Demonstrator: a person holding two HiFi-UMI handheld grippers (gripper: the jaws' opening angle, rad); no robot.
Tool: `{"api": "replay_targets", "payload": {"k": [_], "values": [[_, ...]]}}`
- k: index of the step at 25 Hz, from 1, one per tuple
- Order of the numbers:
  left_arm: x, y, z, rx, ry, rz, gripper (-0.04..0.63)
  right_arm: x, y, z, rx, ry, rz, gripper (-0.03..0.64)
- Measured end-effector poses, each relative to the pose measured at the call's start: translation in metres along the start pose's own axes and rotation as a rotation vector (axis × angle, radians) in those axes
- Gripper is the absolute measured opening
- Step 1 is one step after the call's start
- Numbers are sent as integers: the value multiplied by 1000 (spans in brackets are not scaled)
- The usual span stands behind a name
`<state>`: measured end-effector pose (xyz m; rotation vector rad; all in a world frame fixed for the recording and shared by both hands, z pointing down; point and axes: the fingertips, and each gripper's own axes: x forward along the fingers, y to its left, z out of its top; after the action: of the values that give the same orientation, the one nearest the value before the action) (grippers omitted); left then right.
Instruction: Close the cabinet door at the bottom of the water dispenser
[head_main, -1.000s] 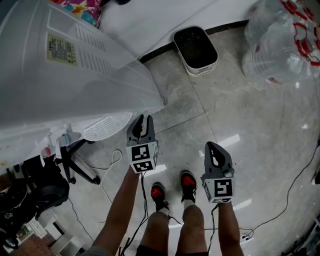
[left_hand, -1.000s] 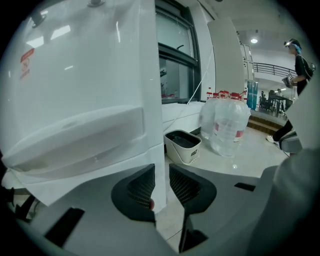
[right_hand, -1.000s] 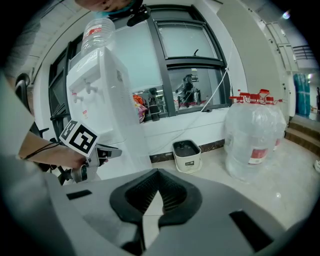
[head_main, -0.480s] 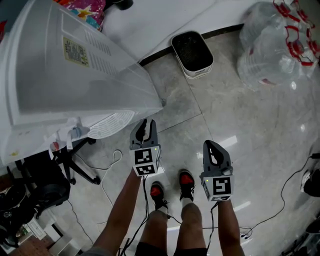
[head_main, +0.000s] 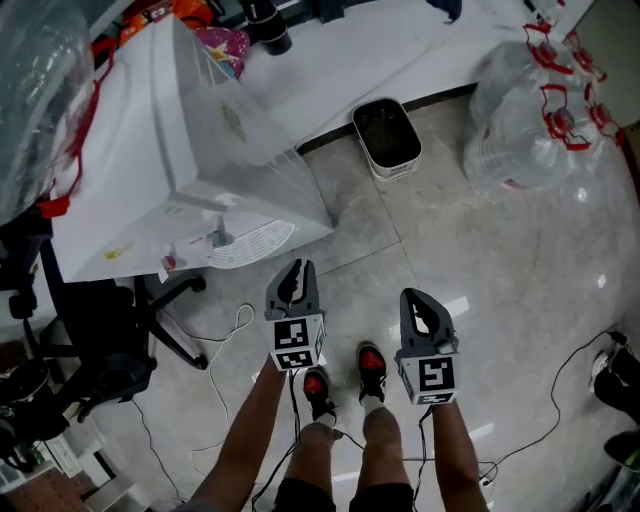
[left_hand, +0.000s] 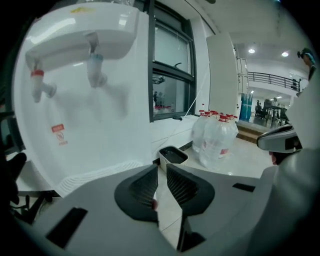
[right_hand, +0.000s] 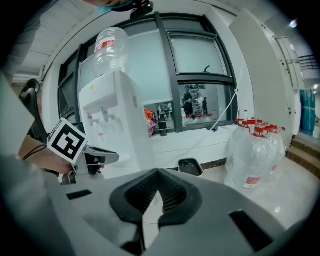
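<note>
1. Noted grey polished stone floor, glossy, with reflected light patches; cut off at every edge of the head view.
2. Found white smooth plastic water dispenser at upper left, boxy, with a clear inverted bottle on top. Red tap and blue tap on the front, above a ribbed white drip tray. Could not make out the cabinet door at its bottom: hidden under the tray from above and behind gripper bodies in both gripper views.
3. Recorded a cluster of clear plastic water jugs with red caps and handles, on the floor at upper right, well apart from the dispenser.
4. Observed black office chair to the left of the dispenser, partly cut off.
5. Seen white oblong bin with a dark inside, against the wall between dispenser and jugs.
6. Checked left gripper: grey, ribbed pads, jaws closing with a narrow gap left; only floor between them, nothing held or touched; near the drip tray.
7. Checked right gripper: jaw tips together, empty, clear of everything.
8. Logged black shoes with red inserts, below the grippers.
</note>
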<state>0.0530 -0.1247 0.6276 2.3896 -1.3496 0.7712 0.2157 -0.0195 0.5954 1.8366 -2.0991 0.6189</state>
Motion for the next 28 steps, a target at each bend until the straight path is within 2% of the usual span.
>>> {"api": "replay_targets", "payload": {"k": [5, 12, 20, 28], "values": [[-56, 9, 45, 6, -54, 23, 60, -28, 21, 40, -16, 3, 21, 17], [-130, 29, 118, -9, -144, 86, 43, -56, 50, 128, -75, -84, 69, 17], [-223, 51, 184, 11, -196, 111, 34, -89, 108, 226, -124, -160, 152, 17], [-314, 74, 239, -42, -272, 170, 29, -130, 168, 293, -155, -169, 231, 17]]}}
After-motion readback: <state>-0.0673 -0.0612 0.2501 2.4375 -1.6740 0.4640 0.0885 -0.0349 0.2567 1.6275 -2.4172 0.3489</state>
